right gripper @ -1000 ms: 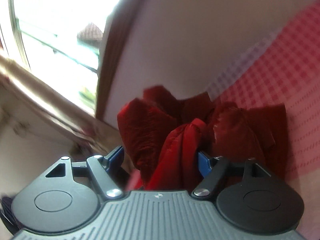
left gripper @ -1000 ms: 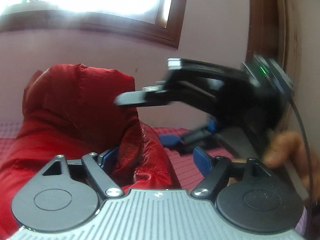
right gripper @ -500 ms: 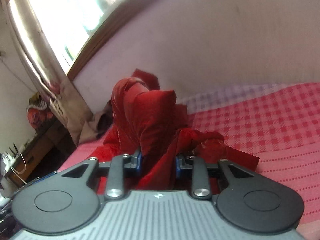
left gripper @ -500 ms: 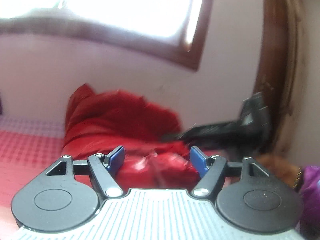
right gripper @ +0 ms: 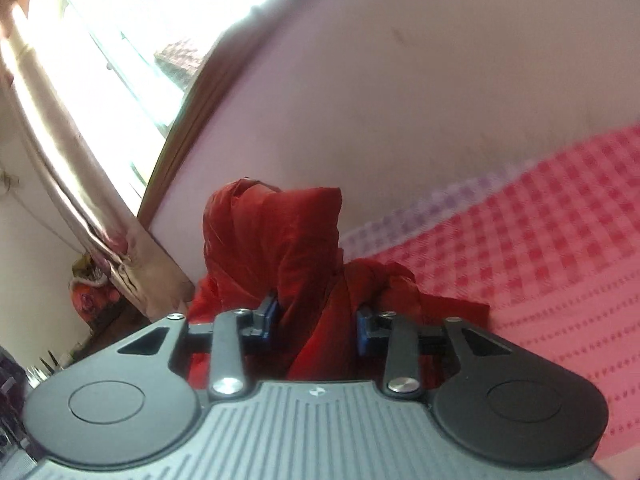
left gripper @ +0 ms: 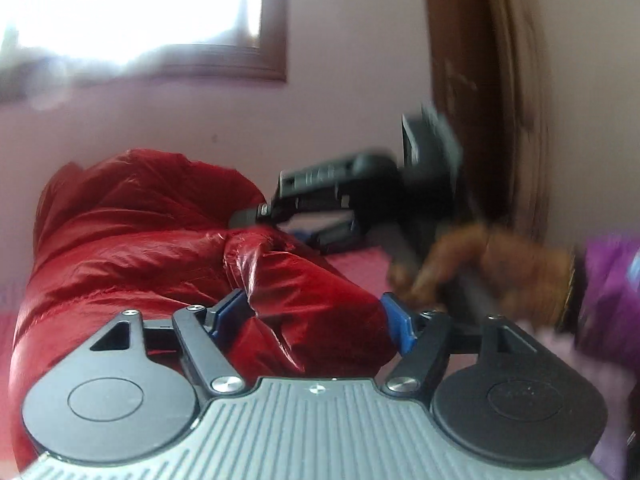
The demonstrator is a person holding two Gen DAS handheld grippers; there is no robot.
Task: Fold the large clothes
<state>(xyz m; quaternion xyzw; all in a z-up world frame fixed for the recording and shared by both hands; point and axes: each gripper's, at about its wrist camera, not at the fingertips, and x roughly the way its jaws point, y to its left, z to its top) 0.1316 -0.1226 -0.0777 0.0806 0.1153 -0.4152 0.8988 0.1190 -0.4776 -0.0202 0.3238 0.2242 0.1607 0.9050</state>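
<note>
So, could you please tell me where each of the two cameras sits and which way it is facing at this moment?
Left wrist: on the left gripper, looking across the red jacket toward a window wall; the right gripper and the hand holding it show, blurred.
Right wrist: on the right gripper, facing the wall past the checked bedspread; jacket fabric between its opening jaws.
Shared: the red jacket, the pink wall.
</note>
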